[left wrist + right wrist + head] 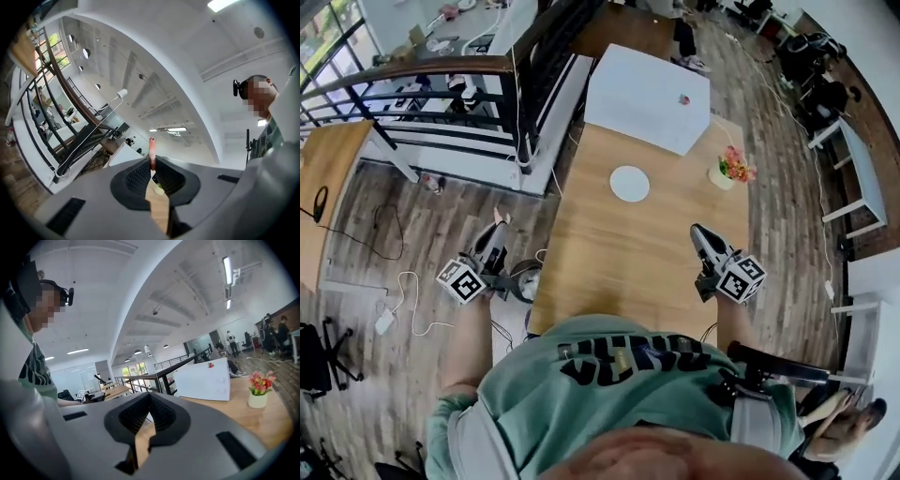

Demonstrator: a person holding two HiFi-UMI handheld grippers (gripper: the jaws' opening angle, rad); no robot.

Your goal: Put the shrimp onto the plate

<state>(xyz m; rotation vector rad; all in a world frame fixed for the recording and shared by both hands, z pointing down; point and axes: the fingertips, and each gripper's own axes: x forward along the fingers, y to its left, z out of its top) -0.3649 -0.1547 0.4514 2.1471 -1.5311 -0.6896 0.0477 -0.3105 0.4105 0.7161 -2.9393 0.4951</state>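
Observation:
A thin pink shrimp [151, 146] sticks up from between the jaws of my left gripper [152, 165], which is shut on it. In the head view the left gripper [498, 227] hangs off the left side of the wooden table [609, 262], above the floor, with the shrimp [499, 216] at its tip. The round white plate [629, 183] lies empty on the far half of the table. My right gripper [699, 231] hovers over the table's right edge, and in its own view the right gripper [150, 397] is shut with nothing in it.
A large white box [647, 94] stands at the table's far end with a small red object [683, 98] on top. A flower pot [727, 171] sits right of the plate. A black railing [412, 94] and floor cables [403, 300] lie to the left.

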